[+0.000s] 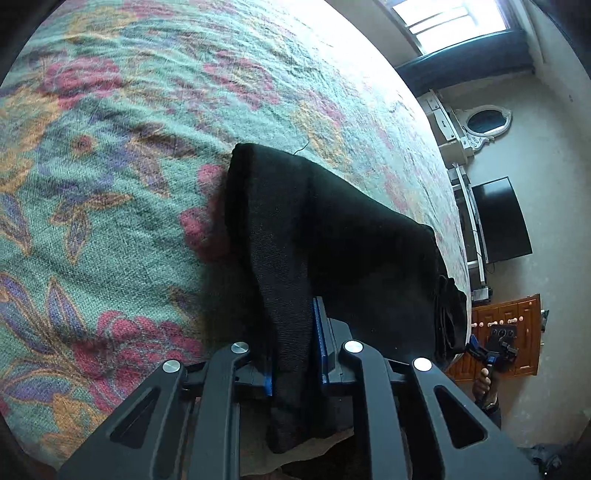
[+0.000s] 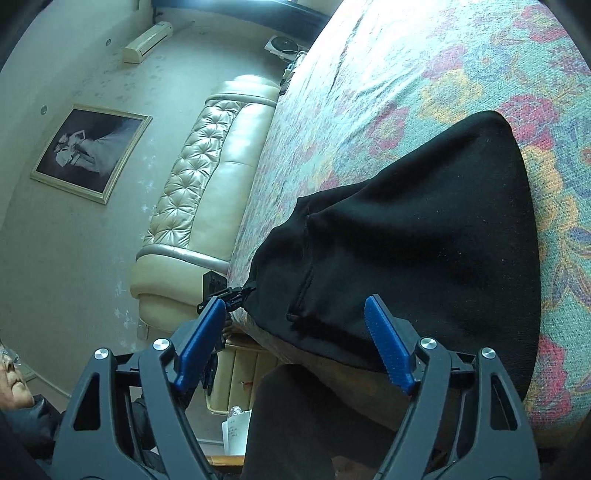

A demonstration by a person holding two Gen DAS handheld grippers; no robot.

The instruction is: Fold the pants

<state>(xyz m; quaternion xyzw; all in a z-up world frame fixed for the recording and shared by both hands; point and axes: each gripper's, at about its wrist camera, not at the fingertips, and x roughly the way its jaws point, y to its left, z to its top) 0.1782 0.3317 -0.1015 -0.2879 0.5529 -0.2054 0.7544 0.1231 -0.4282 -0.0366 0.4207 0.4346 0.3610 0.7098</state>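
Left wrist: left gripper [image 1: 295,354] angled down, pinching black pants [image 1: 332,236] edge.

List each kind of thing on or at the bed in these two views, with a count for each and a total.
Black pants: 1
Floral bedspread: 1
Grippers: 2, left gripper shut on the pants, right gripper open
Total: 4

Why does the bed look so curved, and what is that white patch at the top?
Left wrist view: the fisheye lens bends the floral bedspread into a dome, and window light washes out its far edge. Right wrist view: same bending, glare at top; the black pants show little detail.
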